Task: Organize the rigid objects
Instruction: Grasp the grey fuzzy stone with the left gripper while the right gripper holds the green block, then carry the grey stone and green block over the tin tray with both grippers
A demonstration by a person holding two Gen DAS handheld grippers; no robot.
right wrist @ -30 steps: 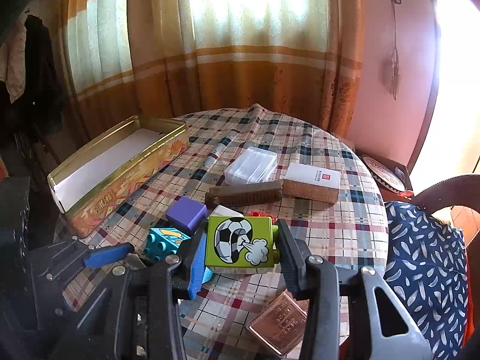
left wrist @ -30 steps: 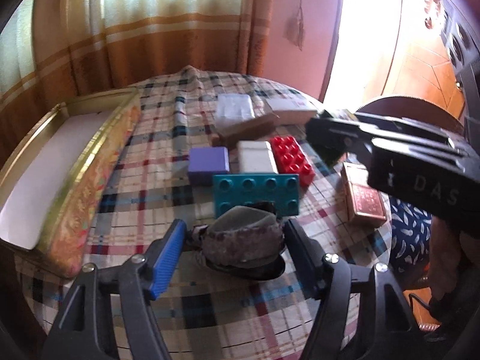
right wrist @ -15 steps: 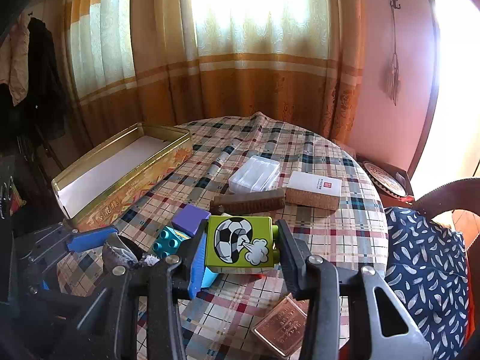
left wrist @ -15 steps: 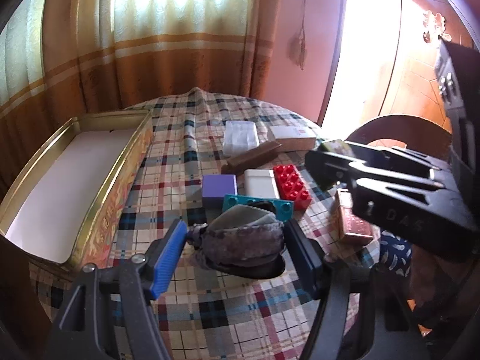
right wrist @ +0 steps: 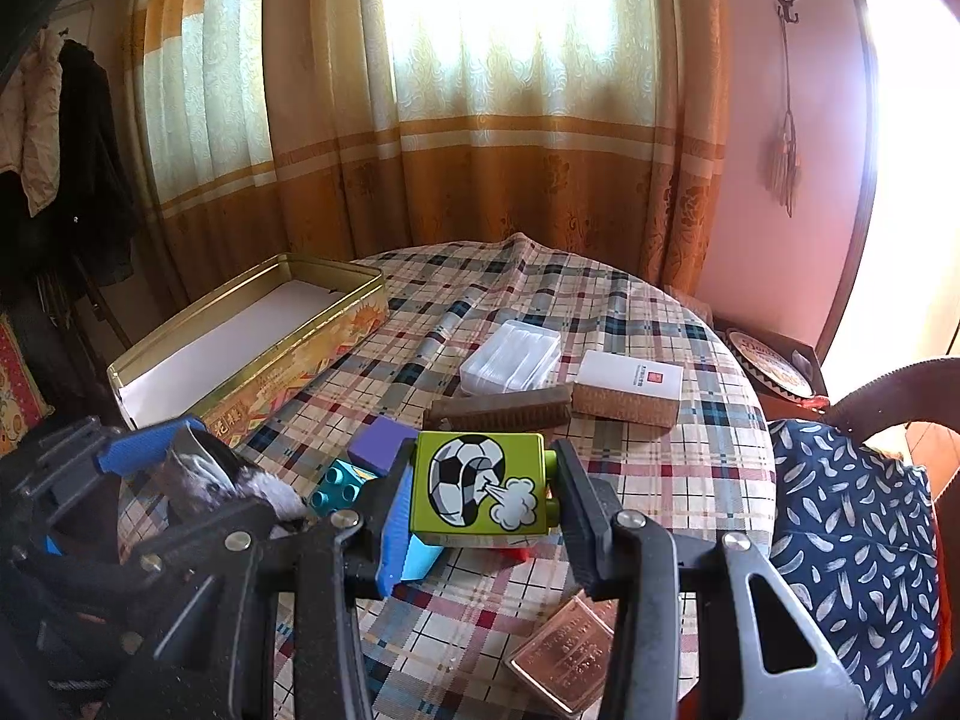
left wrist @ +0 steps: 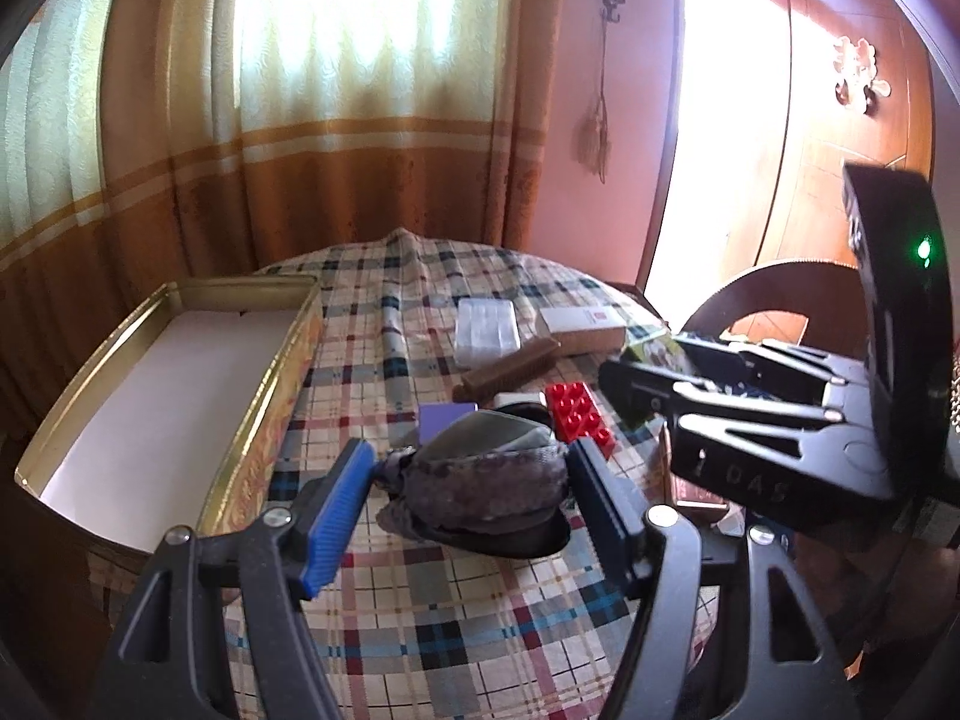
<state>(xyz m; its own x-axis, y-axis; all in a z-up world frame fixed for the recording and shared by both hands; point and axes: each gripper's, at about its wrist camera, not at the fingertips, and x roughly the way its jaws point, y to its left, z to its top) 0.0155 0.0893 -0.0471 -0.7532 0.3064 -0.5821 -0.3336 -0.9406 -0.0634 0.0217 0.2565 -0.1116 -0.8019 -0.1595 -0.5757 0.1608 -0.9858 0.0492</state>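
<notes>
left gripper (left wrist: 471, 483): black plastic frame, triangular cutouts, silver screws, one ribbed blue pad (left wrist: 339, 516), other finger black. right gripper (right wrist: 477, 501): same build, "DAS" embossed on side, green LED lit.

Left tongs (left wrist: 471, 483): clamped on grey-brown fabric-covered object (left wrist: 489, 471), held above plaid table (left wrist: 456, 618). Open gold tin (left wrist: 264, 414): left. Beyond: purple block (left wrist: 441, 423), red brick (left wrist: 579, 417), brown bar (left wrist: 510, 369), clear case (left wrist: 486, 330). Right tongs (left wrist: 618, 384): alongside.

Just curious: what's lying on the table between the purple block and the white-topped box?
In the right wrist view, a brown brush lies between the purple block and the white-topped box.
</notes>
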